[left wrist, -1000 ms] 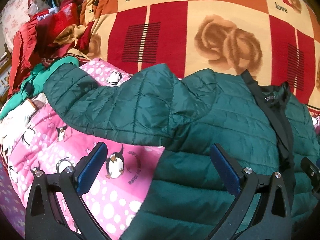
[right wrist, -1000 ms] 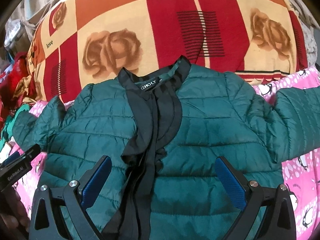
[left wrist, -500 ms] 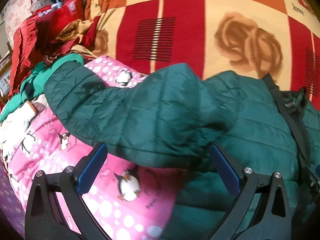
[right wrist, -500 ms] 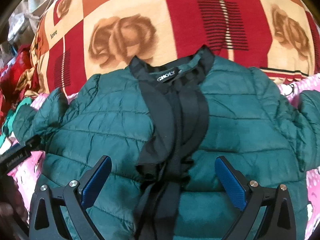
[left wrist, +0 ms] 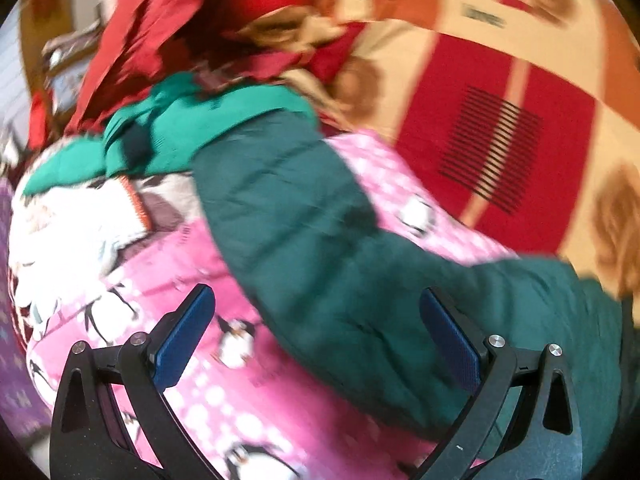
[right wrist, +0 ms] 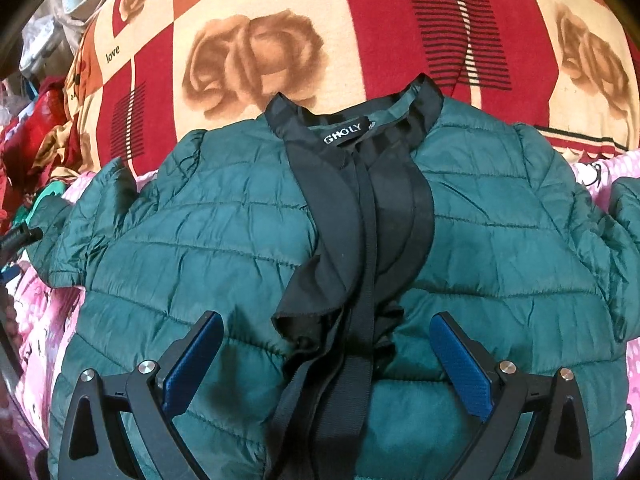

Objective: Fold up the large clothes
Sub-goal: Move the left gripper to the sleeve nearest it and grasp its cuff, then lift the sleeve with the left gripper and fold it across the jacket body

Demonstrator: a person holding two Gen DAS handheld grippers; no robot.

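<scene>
A dark green quilted jacket [right wrist: 224,240] lies face up on a pink penguin blanket, with a black collar and ribbon trim [right wrist: 360,216] down its front. My right gripper [right wrist: 326,352] is open and empty over the jacket's chest, straddling the black trim. In the blurred left wrist view the jacket's left sleeve [left wrist: 304,216] stretches out across the pink blanket [left wrist: 240,392]. My left gripper [left wrist: 316,336] is open and empty, just above the sleeve's lower part.
A red, orange and cream rose-patterned quilt [right wrist: 256,60] lies behind the jacket. A heap of red clothes [left wrist: 192,32] and a bright green garment [left wrist: 168,136] sit at the far left by the sleeve's cuff.
My left gripper has swung left along the sleeve toward its cuff. My right gripper has moved closer over the jacket's collar and front. Both stay open.
</scene>
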